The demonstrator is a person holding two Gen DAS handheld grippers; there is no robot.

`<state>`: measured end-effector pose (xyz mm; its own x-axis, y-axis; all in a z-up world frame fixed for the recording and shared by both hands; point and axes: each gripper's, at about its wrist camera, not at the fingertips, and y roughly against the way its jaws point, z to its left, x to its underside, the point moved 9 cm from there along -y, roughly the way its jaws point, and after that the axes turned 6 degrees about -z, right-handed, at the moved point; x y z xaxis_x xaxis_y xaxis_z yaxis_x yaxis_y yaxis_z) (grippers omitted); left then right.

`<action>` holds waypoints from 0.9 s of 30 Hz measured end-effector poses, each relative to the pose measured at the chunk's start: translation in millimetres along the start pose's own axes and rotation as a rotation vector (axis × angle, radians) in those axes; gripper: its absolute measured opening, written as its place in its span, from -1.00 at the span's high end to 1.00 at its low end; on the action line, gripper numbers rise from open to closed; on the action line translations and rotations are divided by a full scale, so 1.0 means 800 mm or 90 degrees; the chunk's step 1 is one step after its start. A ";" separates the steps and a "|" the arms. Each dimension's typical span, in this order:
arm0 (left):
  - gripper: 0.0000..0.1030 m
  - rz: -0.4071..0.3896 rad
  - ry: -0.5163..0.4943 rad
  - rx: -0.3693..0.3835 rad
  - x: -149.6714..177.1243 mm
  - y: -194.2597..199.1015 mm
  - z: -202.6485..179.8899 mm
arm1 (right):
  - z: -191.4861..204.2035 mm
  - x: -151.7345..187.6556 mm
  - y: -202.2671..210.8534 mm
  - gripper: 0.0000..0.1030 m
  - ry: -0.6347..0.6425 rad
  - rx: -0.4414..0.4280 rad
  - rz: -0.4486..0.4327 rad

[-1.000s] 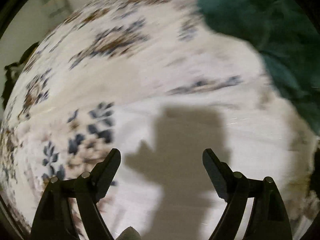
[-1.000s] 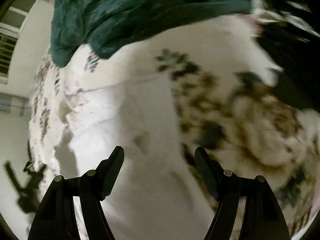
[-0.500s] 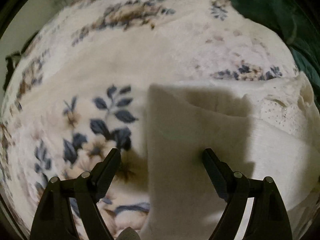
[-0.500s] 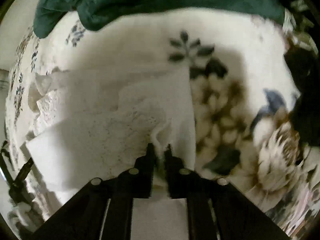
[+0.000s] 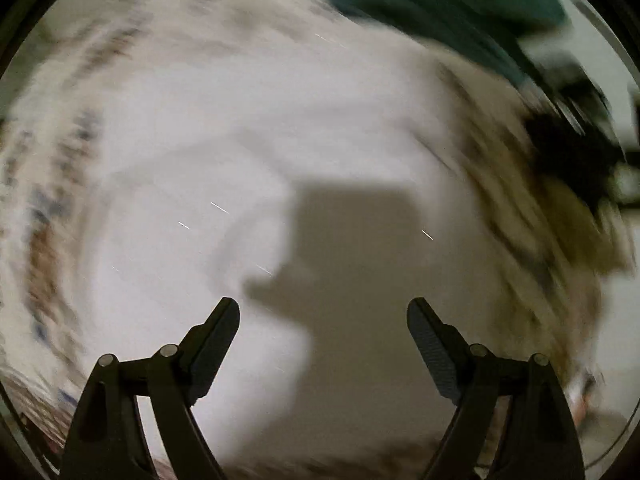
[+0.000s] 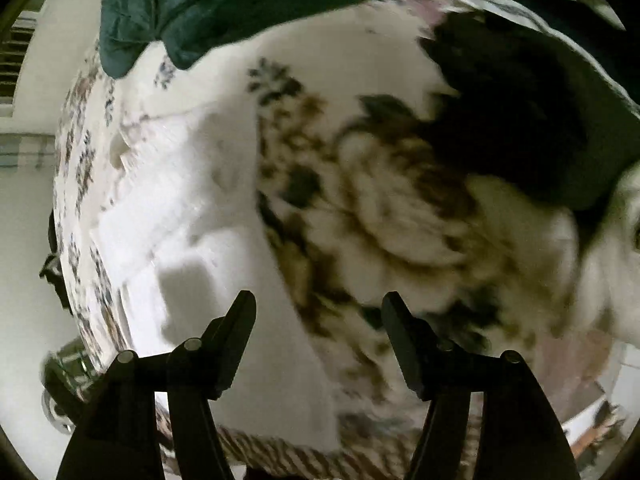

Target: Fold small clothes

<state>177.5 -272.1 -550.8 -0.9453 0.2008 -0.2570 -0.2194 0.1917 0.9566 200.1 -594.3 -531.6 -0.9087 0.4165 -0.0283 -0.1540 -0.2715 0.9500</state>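
A small white garment (image 6: 188, 216) lies flat on the flowered bedspread (image 6: 392, 208), its lacy end toward the far left. In the blurred left wrist view the same white garment (image 5: 192, 184) fills the middle. My left gripper (image 5: 322, 320) hangs open above it, nothing between its fingers. My right gripper (image 6: 318, 314) is over the garment's right edge, jaws opening, and nothing is between them.
A dark green cloth (image 6: 248, 4) is bunched at the far end of the bed, also the green cloth (image 5: 432, 12). A black garment (image 6: 516, 120) lies at the right. The bed's left edge drops to a pale floor (image 6: 24, 240).
The right gripper, pinched on the white garment's edge half a second ago, has let go and lifted. The left gripper swept sideways over the garment, jaws still wide.
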 end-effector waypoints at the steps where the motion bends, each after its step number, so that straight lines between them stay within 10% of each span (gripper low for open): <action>1: -0.66 0.031 -0.015 0.021 0.031 -0.015 -0.053 | -0.012 -0.001 0.004 -0.31 0.009 -0.002 0.008; 6: -0.58 0.111 -0.056 0.062 0.113 -0.086 -0.198 | -0.026 -0.034 0.010 -0.31 0.063 -0.027 0.020; 15: 0.92 0.066 -0.044 -0.001 0.114 -0.123 -0.209 | 0.048 -0.133 -0.078 -0.31 0.101 -0.117 0.019; 23: 0.98 0.008 0.017 -0.003 0.111 -0.074 -0.190 | 0.079 -0.186 -0.193 -0.26 -0.028 -0.196 0.071; 25: 0.98 -0.007 0.041 0.002 0.108 -0.062 -0.180 | 0.088 -0.187 -0.200 0.71 -0.021 -0.193 0.062; 27: 0.98 -0.026 0.062 0.007 0.102 -0.041 -0.166 | 0.097 -0.188 -0.197 0.86 -0.013 -0.180 0.047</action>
<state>75.2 -389.5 -584.9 -0.9545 0.0985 -0.2814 -0.2568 0.2085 0.9437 391.6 -546.6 -653.0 -0.9141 0.4029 0.0461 -0.1930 -0.5320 0.8244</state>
